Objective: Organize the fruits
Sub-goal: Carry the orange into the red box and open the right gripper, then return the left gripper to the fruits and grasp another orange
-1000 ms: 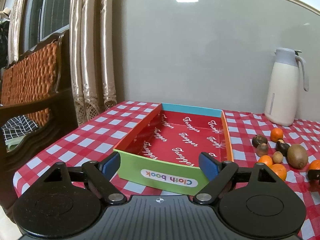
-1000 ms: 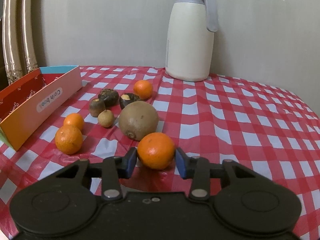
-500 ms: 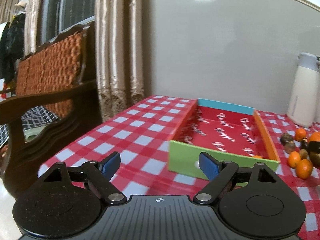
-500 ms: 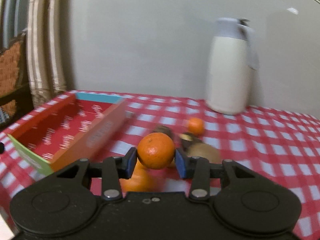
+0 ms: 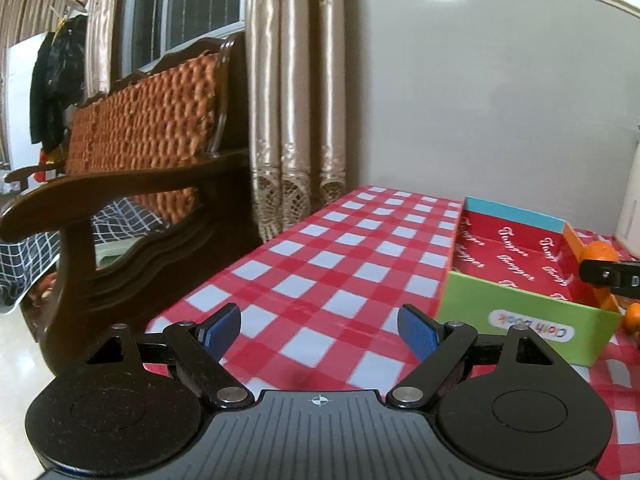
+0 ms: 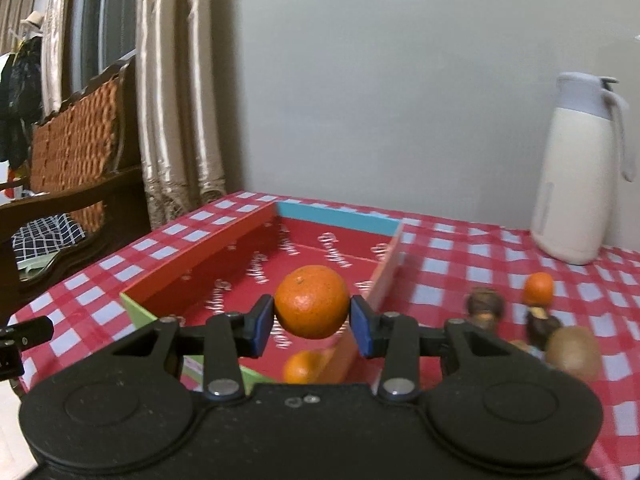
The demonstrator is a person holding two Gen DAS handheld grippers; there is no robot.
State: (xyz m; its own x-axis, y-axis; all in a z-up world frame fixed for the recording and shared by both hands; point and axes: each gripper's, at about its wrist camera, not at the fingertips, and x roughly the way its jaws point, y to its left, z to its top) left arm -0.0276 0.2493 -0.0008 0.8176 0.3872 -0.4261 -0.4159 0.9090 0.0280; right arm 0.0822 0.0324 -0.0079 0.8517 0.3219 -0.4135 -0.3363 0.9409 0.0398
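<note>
My right gripper (image 6: 313, 318) is shut on an orange (image 6: 311, 301) and holds it in the air over the near right part of the colourful open box (image 6: 208, 254). The box has a red printed floor and a green front wall (image 5: 520, 320). In the left wrist view the held orange (image 5: 599, 251) shows above the box's right wall. My left gripper (image 5: 320, 334) is open and empty over the checked tablecloth, left of the box. More fruit lies right of the box: a small orange (image 6: 539, 288), dark brown fruits (image 6: 484, 307) and a kiwi (image 6: 573, 354).
A white thermos jug (image 6: 576, 184) stands at the back right of the table. A wooden bench with an orange woven back (image 5: 140, 136) and curtains (image 5: 296, 100) stand left of the table. Another orange (image 6: 302, 366) shows low, just behind my right gripper.
My right gripper has lifted the orange off the table and carried it left, over the box. My left gripper has swung left, so the box now sits at its right.
</note>
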